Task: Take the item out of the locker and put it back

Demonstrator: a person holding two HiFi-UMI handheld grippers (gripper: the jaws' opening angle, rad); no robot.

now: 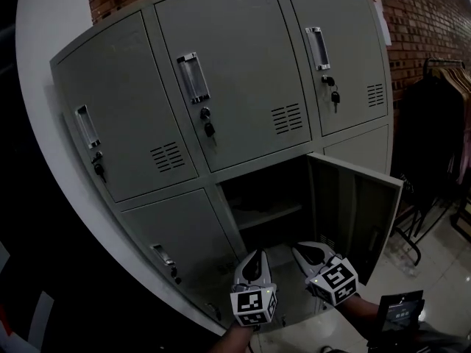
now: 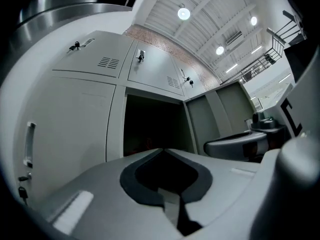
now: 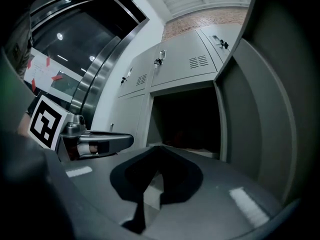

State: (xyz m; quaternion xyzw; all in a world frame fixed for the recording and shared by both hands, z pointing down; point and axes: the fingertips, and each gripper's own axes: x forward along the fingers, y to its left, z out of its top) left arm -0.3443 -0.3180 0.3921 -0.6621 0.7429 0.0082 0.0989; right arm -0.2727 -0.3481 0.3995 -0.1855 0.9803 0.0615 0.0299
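door (image 1: 355, 210): swung open, so i have clear access to the bay (image 1: 271, 213).
left gripper (image 1: 256, 258): jaws together, empty, aimed at the opening.
right gripper (image 1: 303, 250): same — closed on nothing.

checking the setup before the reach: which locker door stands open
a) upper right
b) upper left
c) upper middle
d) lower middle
d: the lower middle door is swung out to the right, baring the dark compartment, while the three upper doors sit flush and shut.
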